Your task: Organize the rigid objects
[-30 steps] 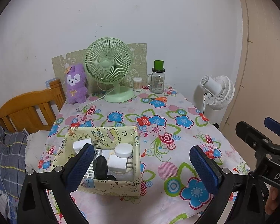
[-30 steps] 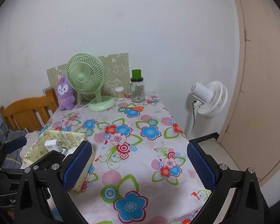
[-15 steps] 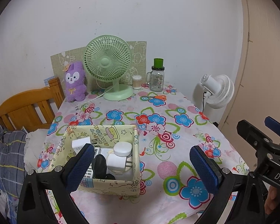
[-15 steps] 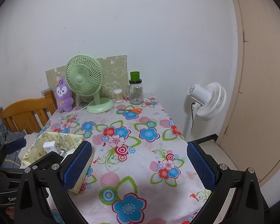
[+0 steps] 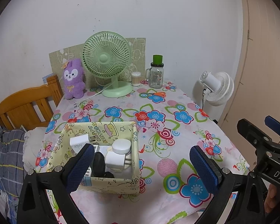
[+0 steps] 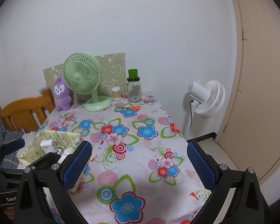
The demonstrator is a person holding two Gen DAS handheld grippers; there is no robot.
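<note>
- The table [image 5: 121,100], under a floral cloth, carries the yellow box [image 5: 102,130] at its near left, a green fan [image 5: 107,59] far back.
- The box already holds the white chargers [image 5: 119,154]; sorting looks nearly done, with orange scissors [image 5: 156,93] loose.
- Left gripper [image 5: 140,168] and right gripper [image 6: 138,164] both hang spread apart, empty.
- Only the left view shows the box's contents.
</note>
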